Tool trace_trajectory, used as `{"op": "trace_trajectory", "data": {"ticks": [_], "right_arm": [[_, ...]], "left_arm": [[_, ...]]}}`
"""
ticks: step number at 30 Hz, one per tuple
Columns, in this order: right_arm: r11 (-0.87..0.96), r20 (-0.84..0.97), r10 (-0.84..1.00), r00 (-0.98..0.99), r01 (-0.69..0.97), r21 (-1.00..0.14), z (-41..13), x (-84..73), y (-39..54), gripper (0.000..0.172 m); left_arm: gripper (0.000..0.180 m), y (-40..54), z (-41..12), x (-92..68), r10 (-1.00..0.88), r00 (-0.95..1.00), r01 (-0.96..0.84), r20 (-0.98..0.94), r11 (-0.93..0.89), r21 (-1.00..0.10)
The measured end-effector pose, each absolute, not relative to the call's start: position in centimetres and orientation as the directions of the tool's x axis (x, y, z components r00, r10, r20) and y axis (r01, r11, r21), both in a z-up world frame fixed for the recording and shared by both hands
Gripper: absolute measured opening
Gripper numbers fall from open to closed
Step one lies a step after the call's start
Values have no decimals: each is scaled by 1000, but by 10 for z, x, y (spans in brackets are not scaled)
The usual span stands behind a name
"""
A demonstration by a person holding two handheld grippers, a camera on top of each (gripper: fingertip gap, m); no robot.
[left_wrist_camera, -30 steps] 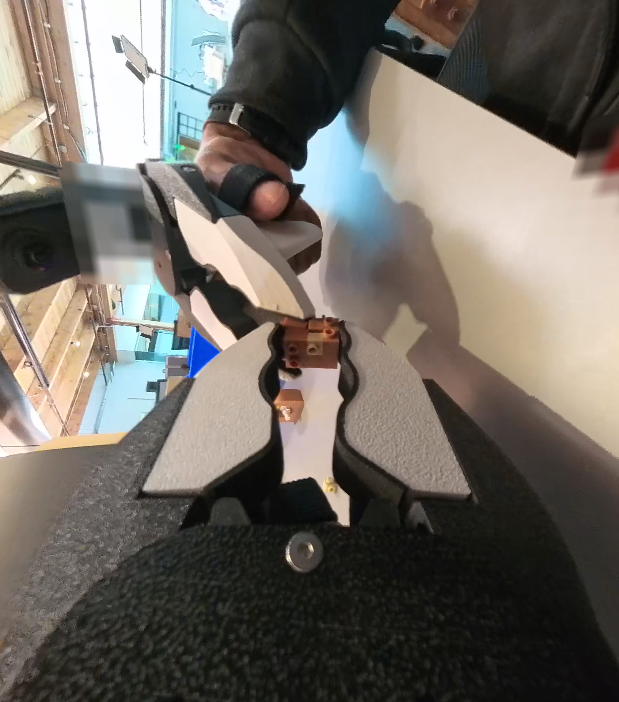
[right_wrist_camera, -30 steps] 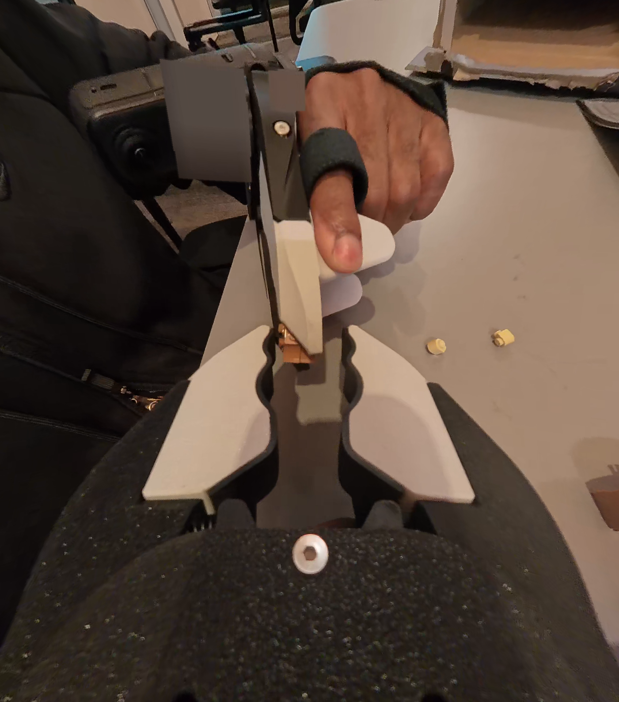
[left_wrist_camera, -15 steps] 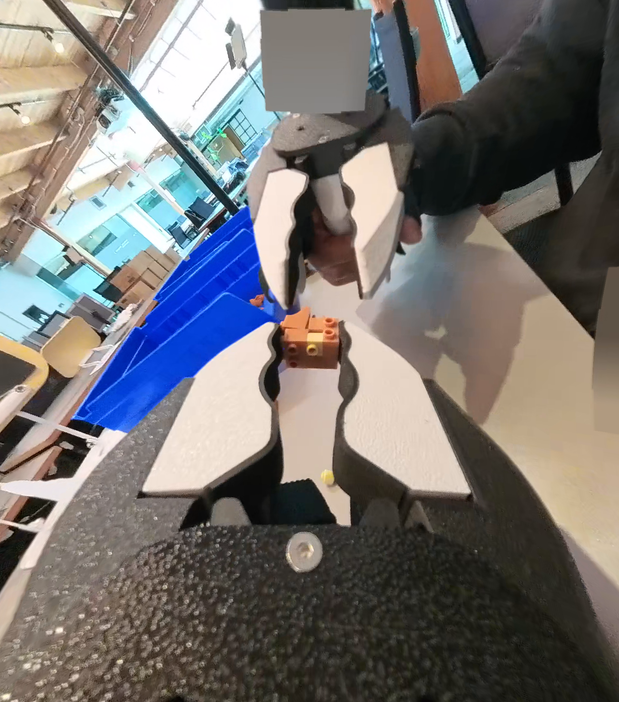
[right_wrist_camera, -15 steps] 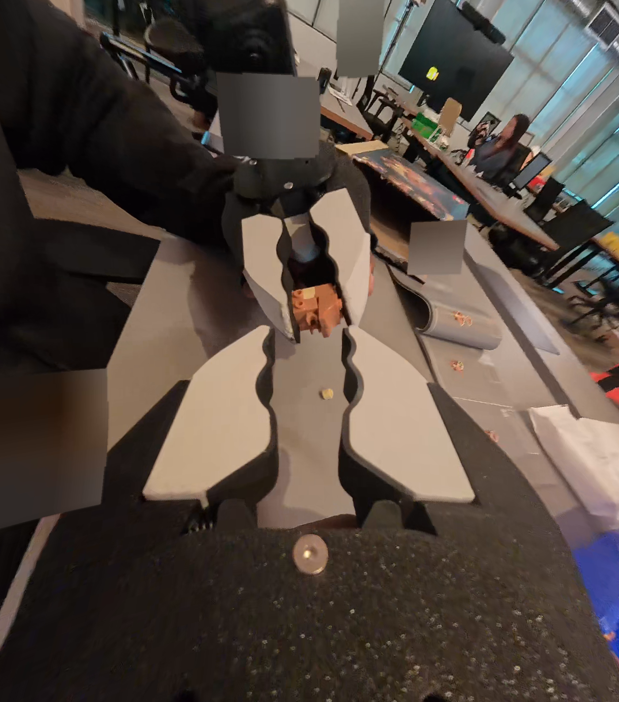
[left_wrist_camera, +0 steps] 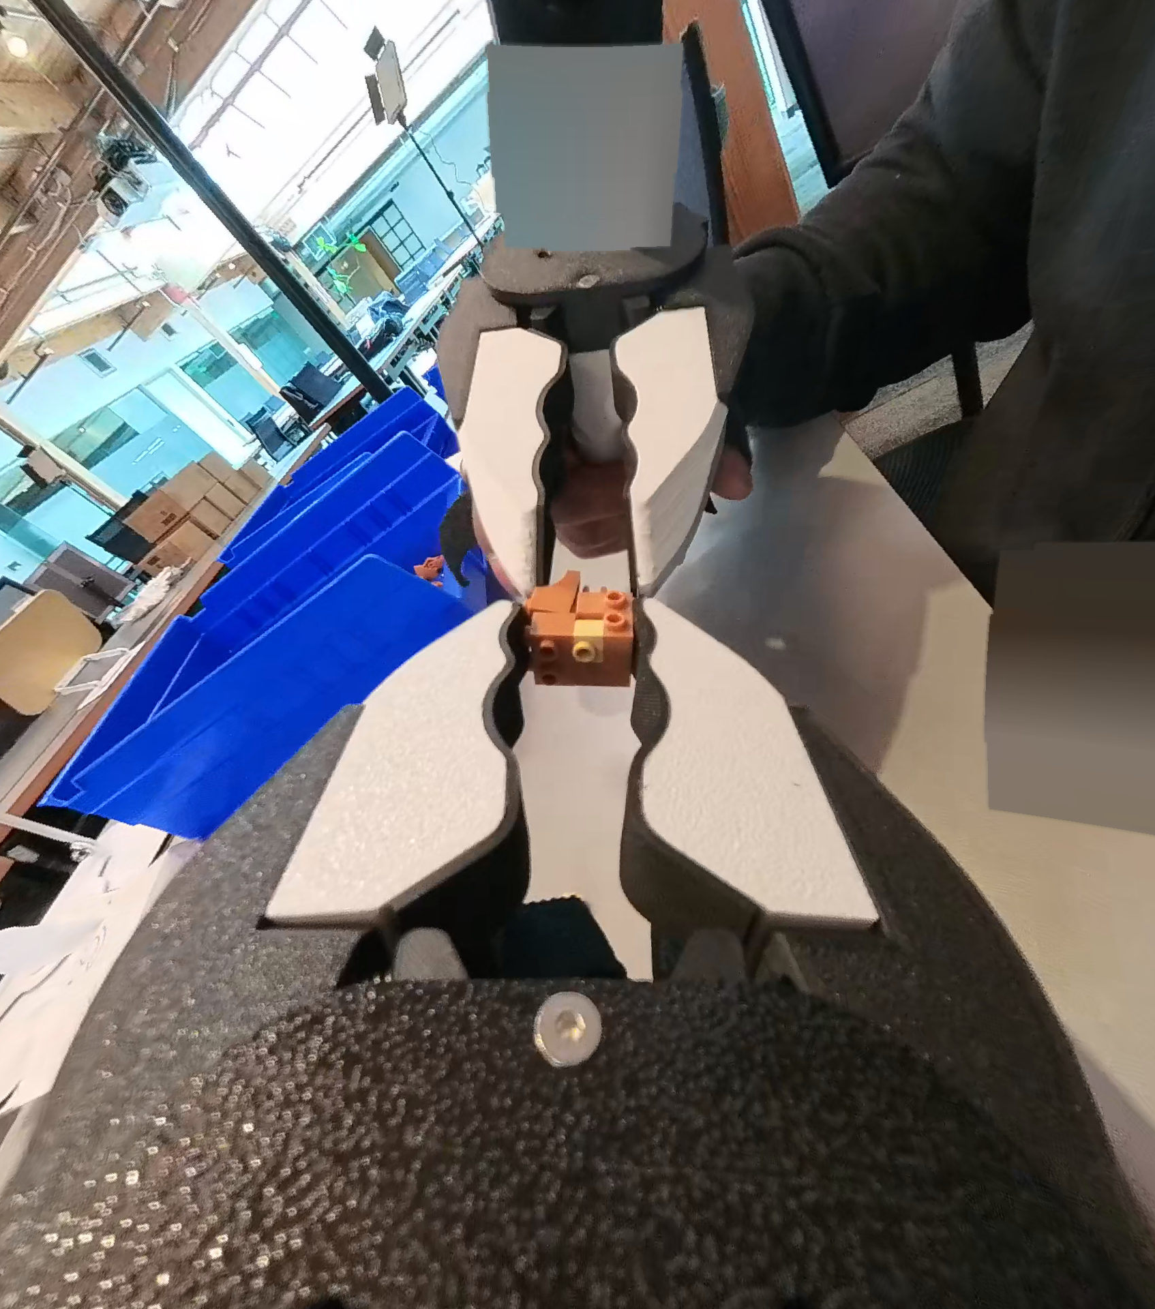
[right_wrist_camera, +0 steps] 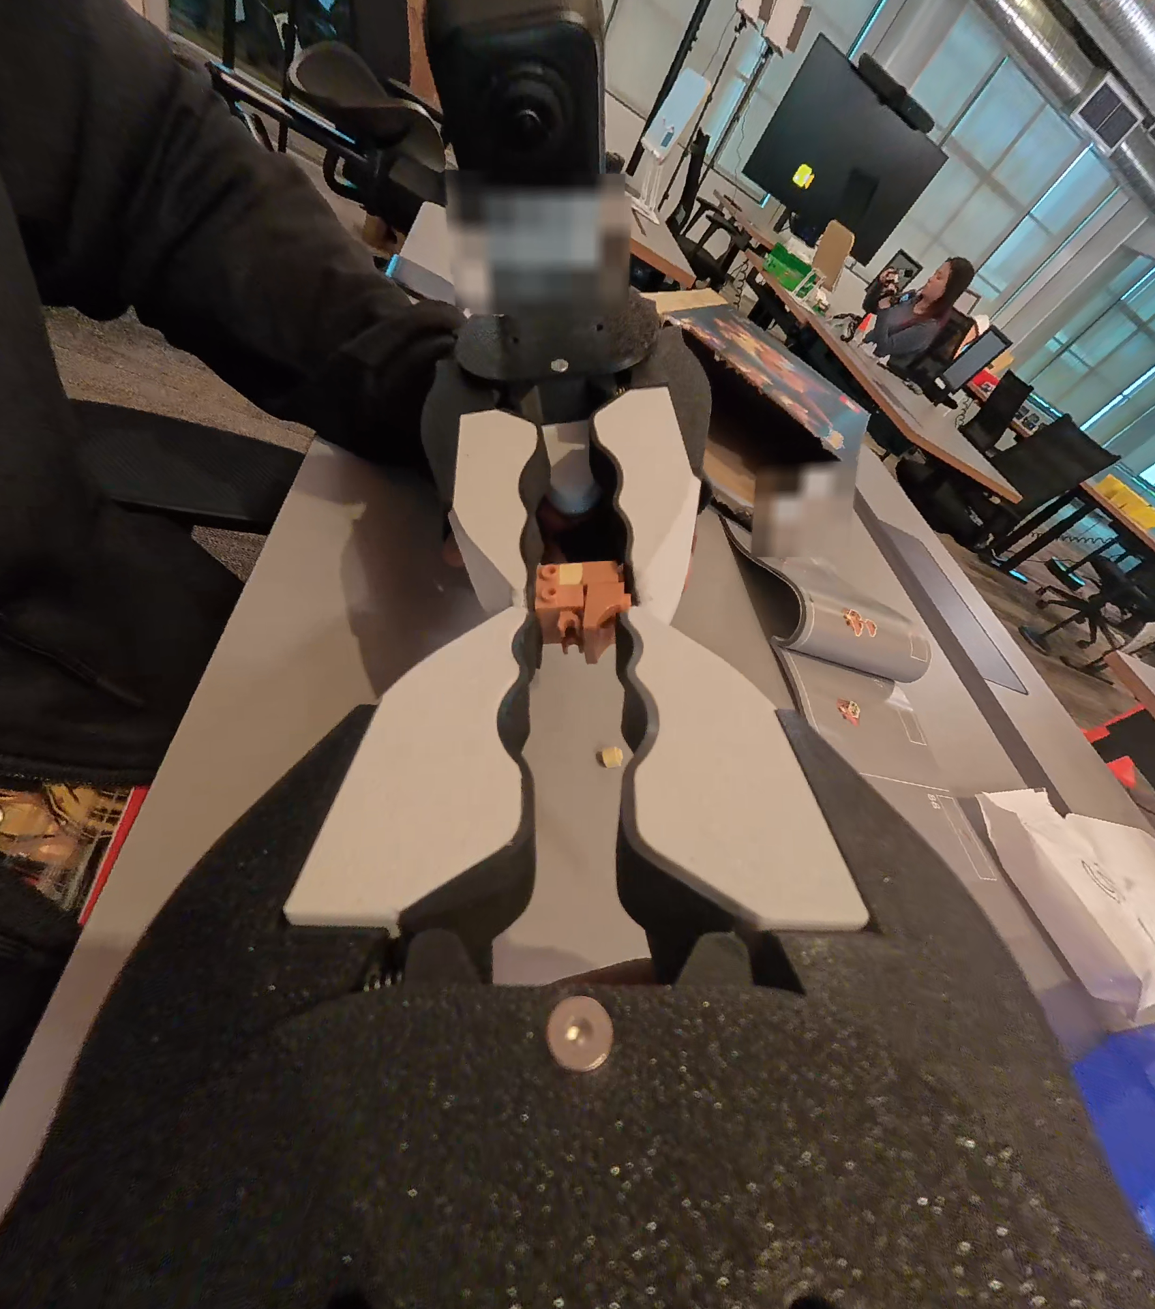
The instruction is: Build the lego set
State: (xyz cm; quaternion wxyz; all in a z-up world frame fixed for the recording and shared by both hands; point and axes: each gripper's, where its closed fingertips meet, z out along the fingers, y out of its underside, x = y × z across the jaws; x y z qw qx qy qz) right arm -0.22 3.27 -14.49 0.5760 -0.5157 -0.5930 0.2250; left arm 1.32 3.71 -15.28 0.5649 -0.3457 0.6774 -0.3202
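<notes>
Since half a second ago the right gripper point(left_wrist_camera: 585, 567) has come in from above and narrowed its fingers around the far end of the brown brick assembly point(left_wrist_camera: 580, 641), so that both tools now meet tip to tip. Below them lies the grey table point(right_wrist_camera: 320, 567), with blue plastic bins point(left_wrist_camera: 291, 659) along its far side and an open booklet point(right_wrist_camera: 844, 637) curling beside the grippers. The left gripper point(right_wrist_camera: 580, 567), gripped by a hand in a black sleeve point(right_wrist_camera: 206, 234), is closed to a narrow gap on the assembly, both pads pressing its sides and holding it clear of the table. Whether the right gripper's pads press the bricks or merely stand at them I cannot tell. One brick in the cluster is tan point(left_wrist_camera: 587, 634). A small tan stud piece point(right_wrist_camera: 609, 756) lies loose on the table under the right gripper's fingers
</notes>
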Motion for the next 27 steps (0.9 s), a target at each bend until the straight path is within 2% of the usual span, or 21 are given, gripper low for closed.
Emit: {"op": "trace_trajectory", "data": {"ticks": [17,27], "right_arm": [[370,419,871,257,220,-903,-122,-16,17,34],[430,419,829,371,57,-901,-88,-25,7,35]], "left_arm": [[27,19,-106,-7,-920,-214,238,-329,278,-931],[27,12,-73,-15,-939,-326,459,-106,-59,-886]]}}
